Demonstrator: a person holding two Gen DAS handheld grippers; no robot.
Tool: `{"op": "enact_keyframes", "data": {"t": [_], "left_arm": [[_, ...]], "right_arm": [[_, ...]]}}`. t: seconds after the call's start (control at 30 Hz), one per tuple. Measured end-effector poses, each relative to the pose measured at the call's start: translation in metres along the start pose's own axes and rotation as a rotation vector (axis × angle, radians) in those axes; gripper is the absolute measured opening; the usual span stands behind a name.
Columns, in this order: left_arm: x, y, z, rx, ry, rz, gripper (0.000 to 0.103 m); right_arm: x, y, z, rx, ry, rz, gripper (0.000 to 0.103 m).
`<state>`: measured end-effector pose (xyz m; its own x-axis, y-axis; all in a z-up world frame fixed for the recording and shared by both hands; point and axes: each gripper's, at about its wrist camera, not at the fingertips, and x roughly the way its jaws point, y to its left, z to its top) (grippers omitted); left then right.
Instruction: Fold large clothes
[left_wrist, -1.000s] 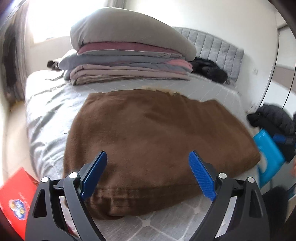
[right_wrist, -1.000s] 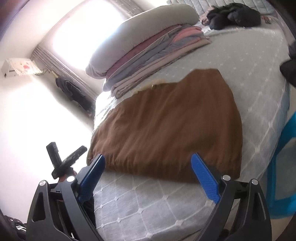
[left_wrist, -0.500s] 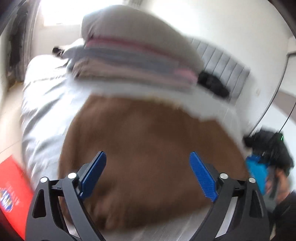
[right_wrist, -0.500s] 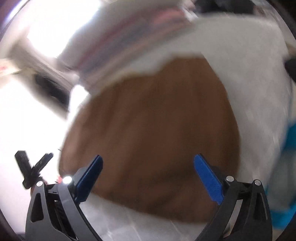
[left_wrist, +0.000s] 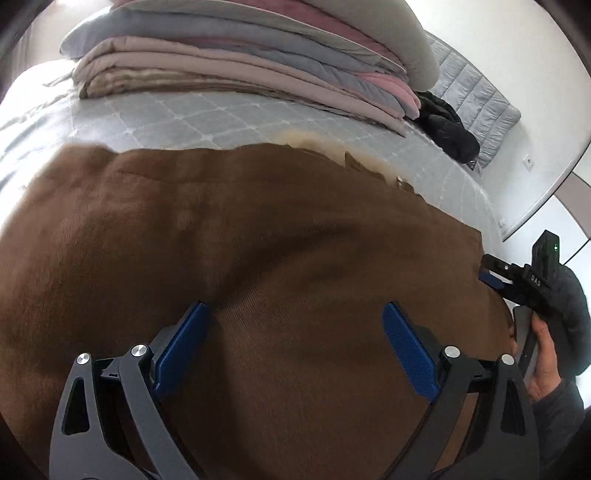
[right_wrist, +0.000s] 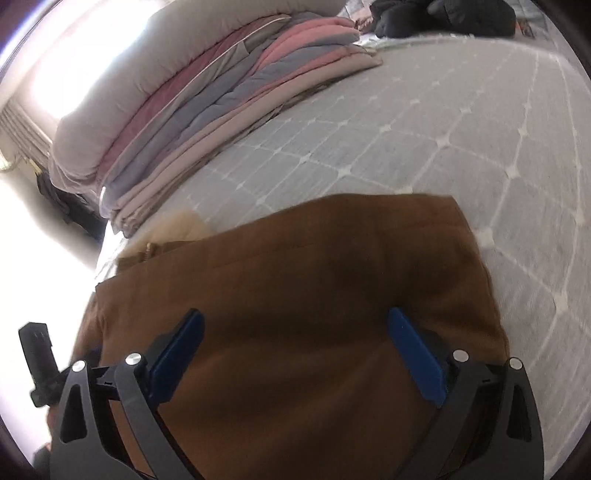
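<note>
Grey quilted bed (right_wrist: 424, 122) holds a folded brown coat (left_wrist: 258, 258), collar toward stacked blankets (left_wrist: 240, 66). Left tool (left_wrist: 295, 343) and right tool (right_wrist: 295, 347) gape wide, holding nothing.

Brown garment (left_wrist: 280, 258): soft, matt, finely ribbed cloth with a pale fleecy lining (right_wrist: 184, 227) at its far edge. Bed (right_wrist: 443, 122) cover: matt grey quilted cloth. Stacked bedding (left_wrist: 240, 62): smooth matt fabric. Left hand-held gripper (left_wrist: 295, 343): matt black plastic, textured blue pads (left_wrist: 410, 354), shiny metal pins.
</note>
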<state>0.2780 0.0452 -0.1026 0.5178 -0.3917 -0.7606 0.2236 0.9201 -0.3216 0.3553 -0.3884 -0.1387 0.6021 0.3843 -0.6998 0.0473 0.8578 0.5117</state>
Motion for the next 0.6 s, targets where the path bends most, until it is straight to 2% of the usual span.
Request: {"op": "enact_keyframes", "data": {"t": [0.07, 0.13, 0.23, 0.27, 0.3, 0.33, 0.37, 0.4, 0.47, 0.53, 0.6], "left_arm": [[0.003, -0.007, -0.003, 0.036, -0.001, 0.035, 0.092], [-0.003, -0.009, -0.003, 0.041, -0.018, 0.031, 0.092], [-0.034, 0.003, 0.001, -0.021, -0.107, 0.001, 0.092], [-0.045, 0.008, 0.003, -0.028, -0.142, 0.000, 0.092], [-0.049, 0.015, 0.003, -0.019, -0.165, 0.035, 0.092], [-0.048, 0.025, 0.003, -0.035, -0.152, 0.084, 0.092], [-0.041, 0.039, 0.002, -0.083, -0.112, 0.081, 0.092], [-0.038, 0.051, 0.001, -0.143, -0.090, 0.024, 0.092], [-0.049, 0.056, 0.002, -0.165, -0.114, -0.002, 0.092], [-0.065, 0.053, 0.004, -0.155, -0.128, 0.001, 0.092], [-0.086, 0.054, 0.001, -0.168, -0.141, -0.055, 0.092]], "right_arm": [[-0.005, -0.007, 0.001, 0.034, -0.014, 0.042, 0.096], [-0.013, -0.008, -0.002, 0.061, -0.041, 0.067, 0.096], [-0.045, 0.005, -0.005, 0.025, -0.118, 0.100, 0.096], [-0.049, 0.006, -0.006, -0.008, -0.133, 0.055, 0.096], [-0.045, 0.002, -0.008, -0.010, -0.120, 0.008, 0.096], [-0.030, -0.014, -0.012, 0.049, -0.056, 0.000, 0.096], [-0.024, -0.024, -0.014, 0.099, -0.050, 0.039, 0.096], [-0.034, -0.025, -0.013, 0.123, -0.092, 0.053, 0.096], [-0.049, -0.018, -0.011, 0.138, -0.116, 0.060, 0.096], [-0.069, -0.008, -0.020, 0.155, -0.141, 0.127, 0.096], [-0.086, 0.007, -0.032, 0.140, -0.128, 0.172, 0.096]]}}
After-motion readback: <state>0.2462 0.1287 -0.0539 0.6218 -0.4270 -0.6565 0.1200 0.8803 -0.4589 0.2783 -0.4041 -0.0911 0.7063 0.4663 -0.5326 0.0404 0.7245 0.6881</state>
